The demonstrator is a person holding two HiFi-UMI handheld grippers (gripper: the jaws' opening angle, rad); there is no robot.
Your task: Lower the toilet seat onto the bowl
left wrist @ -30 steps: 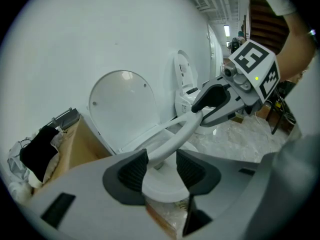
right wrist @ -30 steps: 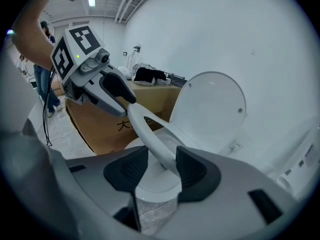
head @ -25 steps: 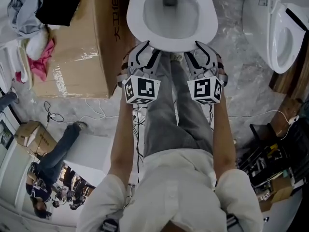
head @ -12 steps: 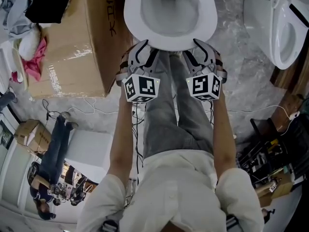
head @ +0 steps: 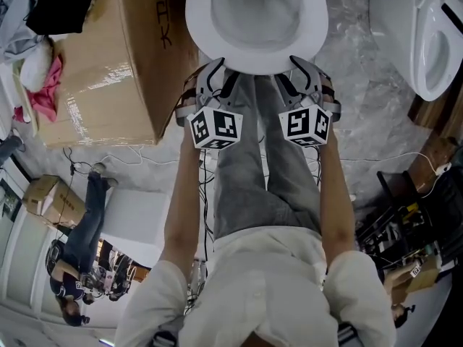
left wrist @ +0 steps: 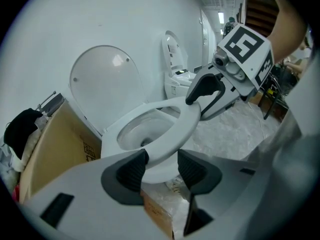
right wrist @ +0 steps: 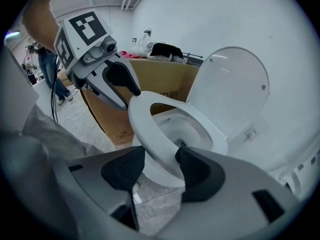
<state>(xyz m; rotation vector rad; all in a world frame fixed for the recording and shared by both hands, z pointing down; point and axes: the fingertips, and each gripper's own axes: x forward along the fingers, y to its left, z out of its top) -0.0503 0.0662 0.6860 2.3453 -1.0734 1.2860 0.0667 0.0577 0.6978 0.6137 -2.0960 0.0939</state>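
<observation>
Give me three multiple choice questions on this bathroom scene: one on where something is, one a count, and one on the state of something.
1. Where is the cardboard box?
A. Beside the toilet, on the person's left
B. On the person's right
C. Behind the person

2. How many toilets show in the head view?
A. One
B. Two
C. Three

3. How does the near toilet's lid stand?
A. Shut over the bowl
B. Raised upright behind the bowl
C. Taken off and lying on the floor

Answers:
1 A, the box fills the floor at the left of the toilet in the head view.
2 B, a second toilet sits at the right edge.
3 B, both gripper views show the lid standing up against the wall.
</observation>
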